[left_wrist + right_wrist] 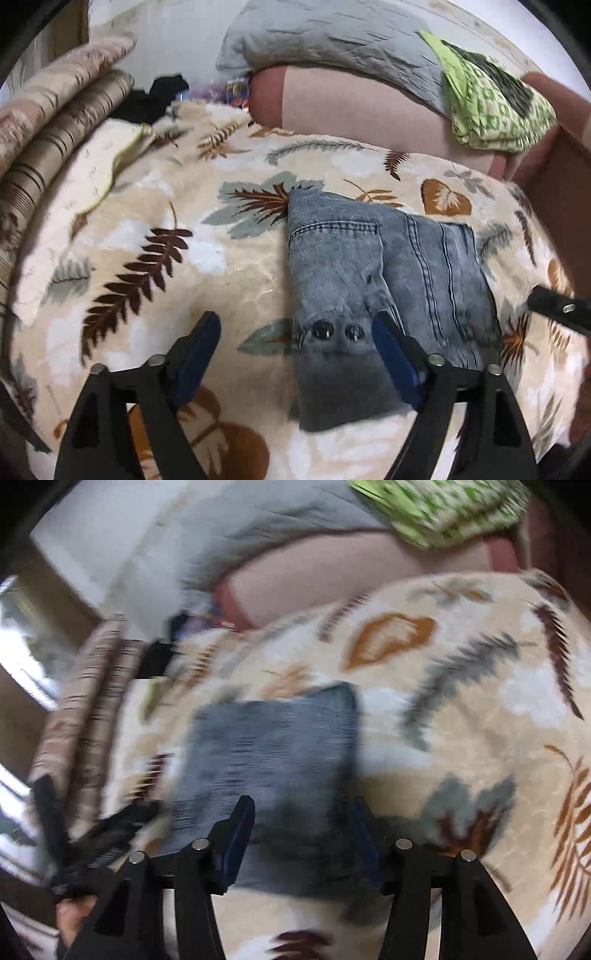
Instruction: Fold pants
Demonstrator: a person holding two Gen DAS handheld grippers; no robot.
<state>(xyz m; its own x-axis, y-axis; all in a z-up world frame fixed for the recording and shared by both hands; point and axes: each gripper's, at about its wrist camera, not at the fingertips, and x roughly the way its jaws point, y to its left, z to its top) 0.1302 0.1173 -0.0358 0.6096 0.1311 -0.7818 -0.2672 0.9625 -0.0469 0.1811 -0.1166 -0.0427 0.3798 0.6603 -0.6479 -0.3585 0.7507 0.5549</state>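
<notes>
As folded, pants [376, 280] lie lengthwise.

Blur on your right, cut edges on your left

Your right wrist view is smeared: the jeans [273, 746] show no seams, and the black shape at lower left cannot be made out. In the left view your right gripper [554, 306] is cut by the edge, so its state cannot be told; the near jeans hem blurs between your left fingers [199, 354].
</notes>
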